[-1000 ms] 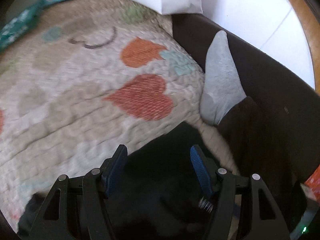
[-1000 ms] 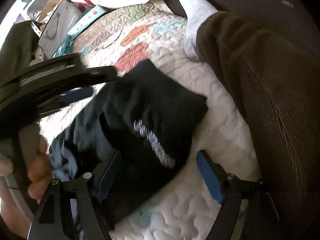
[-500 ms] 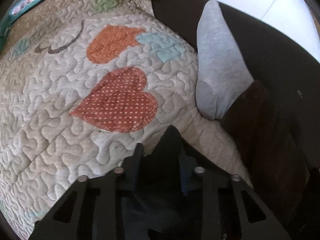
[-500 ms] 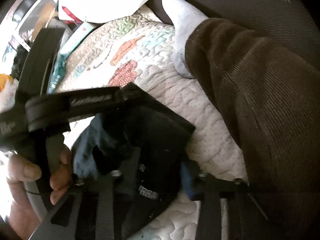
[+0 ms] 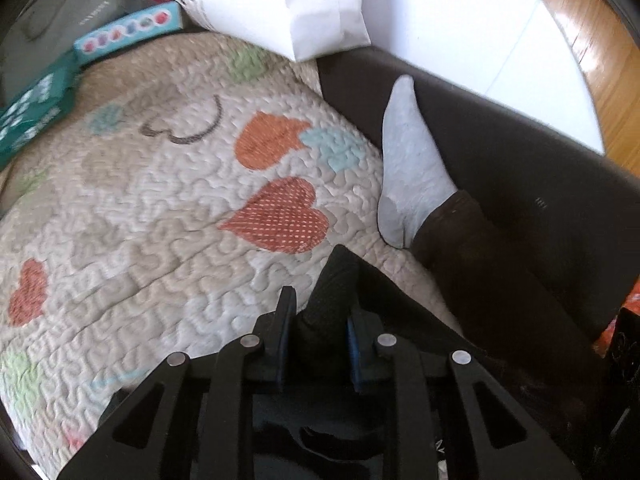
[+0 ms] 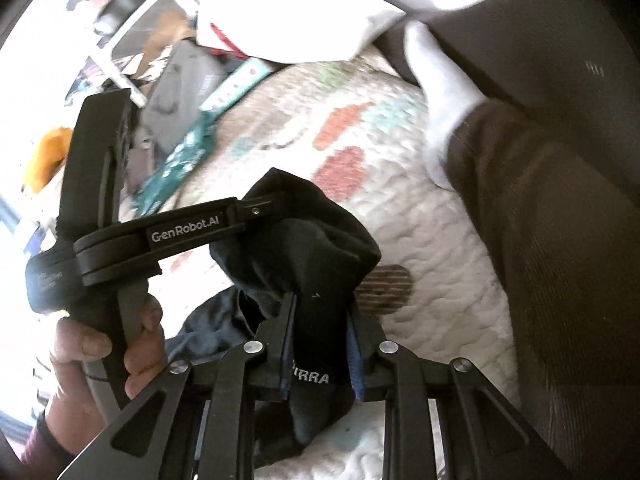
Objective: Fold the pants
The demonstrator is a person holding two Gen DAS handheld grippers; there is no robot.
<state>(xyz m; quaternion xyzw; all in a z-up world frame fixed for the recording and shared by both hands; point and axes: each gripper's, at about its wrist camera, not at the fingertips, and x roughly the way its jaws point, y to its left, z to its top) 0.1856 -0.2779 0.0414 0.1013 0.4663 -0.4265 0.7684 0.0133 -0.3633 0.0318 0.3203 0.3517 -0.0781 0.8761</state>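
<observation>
Both my grippers clamped on the black pants (image 6: 320,248), jaws closing the last bit w/ fabric pinched between the pads. Left gripper (image 5: 320,312): a ridge of black cloth stands up between the blue-lined fingers (image 5: 285,320), rest of the garment trails down under the tool. Right gripper (image 6: 322,320): bites a thick bunch of the same pants, white lettering "IRRA" visible just below the pads; the bundle balloons above the tips and hangs clear of the quilt (image 5: 160,208). In right wrist view the left gripper comes in from the left, its tip buried in the upper edge of the bundle, my left hand (image 6: 120,344) wrapped round its handle. Quilt is cream, stippled, w/ orange hearts (image 5: 280,216) and teal patches. My grey-socked foot (image 5: 412,168) rests at the quilt's right edge, brown corduroy leg (image 6: 560,280) alongside. Far end: white paper bag (image 5: 304,0), teal boxes (image 5: 128,32), grey bag (image 5: 60,28); blurry clutter beyond, can't ID.
</observation>
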